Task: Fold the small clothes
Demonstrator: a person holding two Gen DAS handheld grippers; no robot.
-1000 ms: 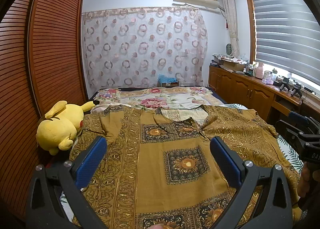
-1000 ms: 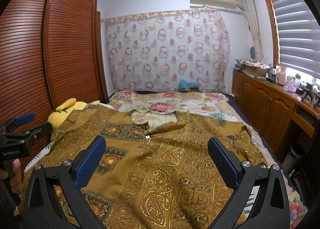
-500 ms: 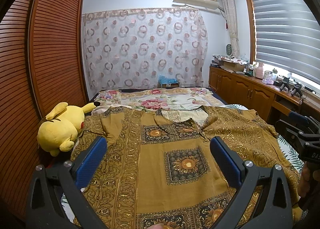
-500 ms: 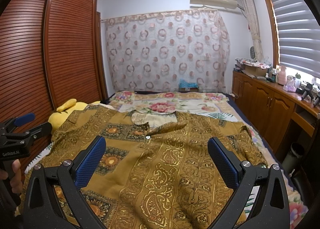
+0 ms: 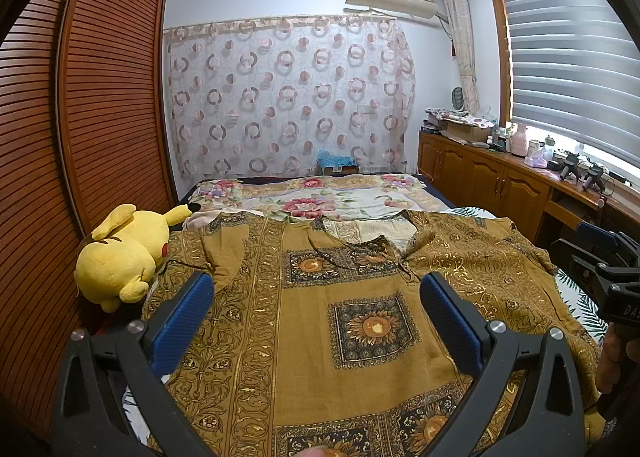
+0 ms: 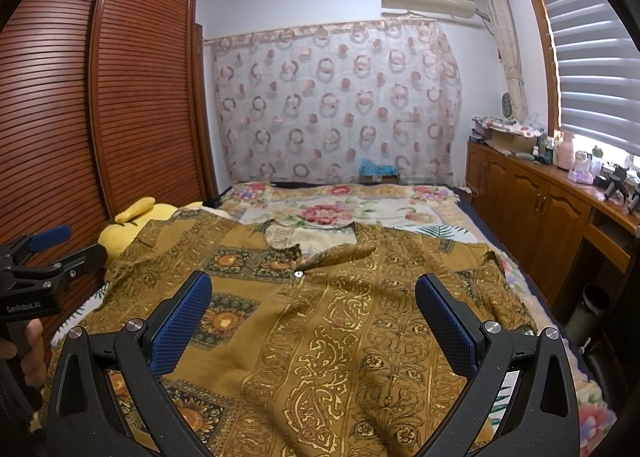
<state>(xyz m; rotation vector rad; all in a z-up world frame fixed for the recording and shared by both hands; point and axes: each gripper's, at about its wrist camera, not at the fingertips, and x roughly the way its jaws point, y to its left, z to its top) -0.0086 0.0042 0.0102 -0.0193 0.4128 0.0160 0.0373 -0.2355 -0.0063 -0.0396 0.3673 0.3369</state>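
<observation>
Yellow plush toy [image 5: 120, 253] beside slatted wardrobe [image 5: 80, 129], floral bedspread [image 5: 320, 197], circle-patterned curtain [image 5: 288, 97], wooden cabinets [image 5: 500, 185]

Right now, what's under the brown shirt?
The brown shirt lies spread on the floral bedspread, which shows beyond its collar and at the right edge. Anything directly beneath is covered.

Shirt [image 5: 320, 337]: mustard-gold, dark sunflower squares, scrollwork bands. Plush toy [image 5: 120, 253]: yellow. Bedspread [image 5: 320, 201]: cream, red floral. Curtain [image 5: 280, 97]: white, pink-brown rings. Gripper pads [image 5: 182, 321]: blue.

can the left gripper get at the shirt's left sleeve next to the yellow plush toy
Probably yes. The left gripper is open above the shirt, and the sleeve lies flat with nothing over it; the plush toy sits beside it.
</observation>
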